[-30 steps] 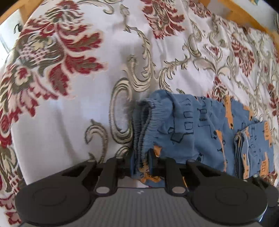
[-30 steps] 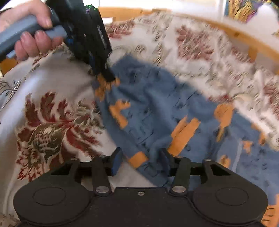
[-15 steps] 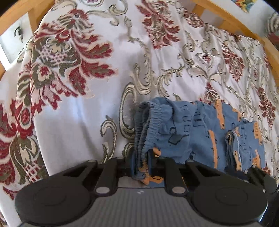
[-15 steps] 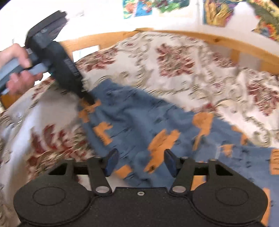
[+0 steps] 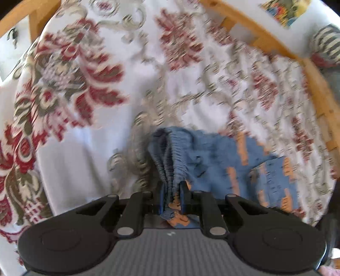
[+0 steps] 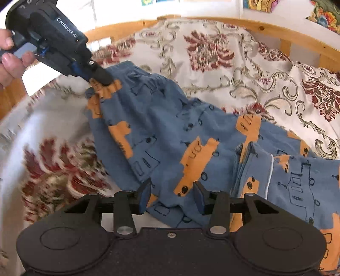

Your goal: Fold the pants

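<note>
Blue pants (image 6: 165, 131) with orange vehicle prints lie on a floral bedspread (image 6: 233, 63), leg ends folded over at the right (image 6: 297, 180). My left gripper (image 5: 172, 189) is shut on the gathered elastic waistband (image 5: 172, 152) and lifts that corner; it also shows in the right wrist view (image 6: 102, 79), gripping the waistband. My right gripper (image 6: 171, 196) has its jaws apart around a fold of the pants (image 5: 223, 161) near the seat; the cloth sits loosely between the pads.
A wooden bed frame (image 6: 265, 28) curves around the far edge of the bedspread (image 5: 85, 85). A striped cushion (image 5: 327, 46) sits beyond the frame at the right. Colourful pictures (image 6: 325, 14) hang on the wall behind.
My left gripper has lifted the waistband higher and pulled it back, the view swinging. My right gripper stayed open while the pants slid further between its fingers.
</note>
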`<move>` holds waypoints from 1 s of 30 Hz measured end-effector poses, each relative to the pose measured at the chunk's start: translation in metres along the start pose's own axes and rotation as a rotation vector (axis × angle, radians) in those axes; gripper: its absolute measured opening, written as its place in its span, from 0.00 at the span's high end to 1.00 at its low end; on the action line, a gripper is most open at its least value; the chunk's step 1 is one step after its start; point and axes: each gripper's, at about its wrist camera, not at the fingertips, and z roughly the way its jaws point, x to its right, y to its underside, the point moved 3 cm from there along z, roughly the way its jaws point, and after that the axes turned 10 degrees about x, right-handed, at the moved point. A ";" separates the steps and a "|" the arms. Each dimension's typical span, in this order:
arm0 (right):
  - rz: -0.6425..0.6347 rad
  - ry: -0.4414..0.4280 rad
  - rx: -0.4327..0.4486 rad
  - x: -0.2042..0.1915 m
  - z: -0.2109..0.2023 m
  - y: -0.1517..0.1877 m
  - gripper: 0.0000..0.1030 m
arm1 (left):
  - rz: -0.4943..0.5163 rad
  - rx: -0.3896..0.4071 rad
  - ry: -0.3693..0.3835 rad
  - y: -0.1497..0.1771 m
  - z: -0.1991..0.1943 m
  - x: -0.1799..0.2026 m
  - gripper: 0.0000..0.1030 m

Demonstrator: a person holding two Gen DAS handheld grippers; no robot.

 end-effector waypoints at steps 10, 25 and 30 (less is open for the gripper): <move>0.092 0.087 0.101 0.059 -0.044 -0.008 0.41 | 0.199 0.100 0.166 -0.021 -0.030 0.113 0.85; 0.228 0.147 0.047 0.205 -0.145 -0.014 0.36 | 0.548 -0.018 0.218 0.008 0.046 0.270 0.85; 0.545 -0.098 -0.001 0.262 -0.120 -0.043 0.39 | 0.584 0.008 0.214 0.034 0.074 0.294 0.85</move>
